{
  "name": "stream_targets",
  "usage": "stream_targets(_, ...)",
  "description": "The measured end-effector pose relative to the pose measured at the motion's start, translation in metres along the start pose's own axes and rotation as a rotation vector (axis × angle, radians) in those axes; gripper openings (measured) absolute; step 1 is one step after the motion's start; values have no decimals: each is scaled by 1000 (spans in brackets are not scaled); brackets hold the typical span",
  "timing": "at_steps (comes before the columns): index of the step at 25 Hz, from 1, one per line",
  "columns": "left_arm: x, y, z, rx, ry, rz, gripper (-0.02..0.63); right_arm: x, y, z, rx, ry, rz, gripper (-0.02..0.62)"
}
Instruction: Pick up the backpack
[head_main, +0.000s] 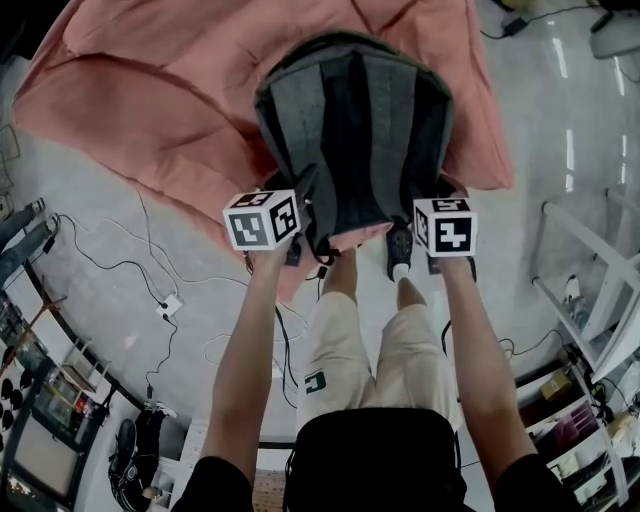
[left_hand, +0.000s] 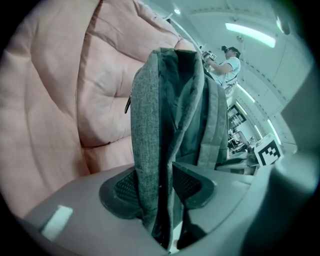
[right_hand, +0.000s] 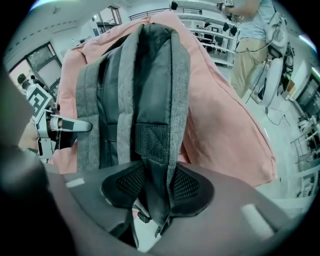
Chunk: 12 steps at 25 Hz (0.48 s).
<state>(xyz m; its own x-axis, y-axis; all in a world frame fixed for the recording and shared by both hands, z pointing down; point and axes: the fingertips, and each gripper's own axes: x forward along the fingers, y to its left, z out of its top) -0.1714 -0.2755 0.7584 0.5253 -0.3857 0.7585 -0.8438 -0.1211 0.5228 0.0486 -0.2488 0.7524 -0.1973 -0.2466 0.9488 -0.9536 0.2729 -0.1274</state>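
- Our left gripper (left_hand: 159, 189) is clamped on a grey fabric edge of the backpack (head_main: 355, 140).
- Our right gripper (right_hand: 157, 187) is pinched shut on a dark shoulder strap (right_hand: 152, 145) near its lower end.
- The backpack stretches away from both grippers, over the pink quilt (head_main: 150, 100) on the floor (head_main: 130, 260).
- Its far end seems to touch the quilt, though we cannot be sure.

Black tee (head_main: 372, 462), beige shorts (head_main: 345, 345) w/ green logo (head_main: 315, 381), dark shoes (head_main: 400, 243).
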Motion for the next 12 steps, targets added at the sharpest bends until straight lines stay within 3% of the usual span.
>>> stream_targets(5,-12,-23,-9,24,-27,13,153,-20,-2,-15,12,-35,6,141)
stream_targets(12,-33,-67,-44,-20,-48,31,150,-59,-18,-45,-30,-39,24,138)
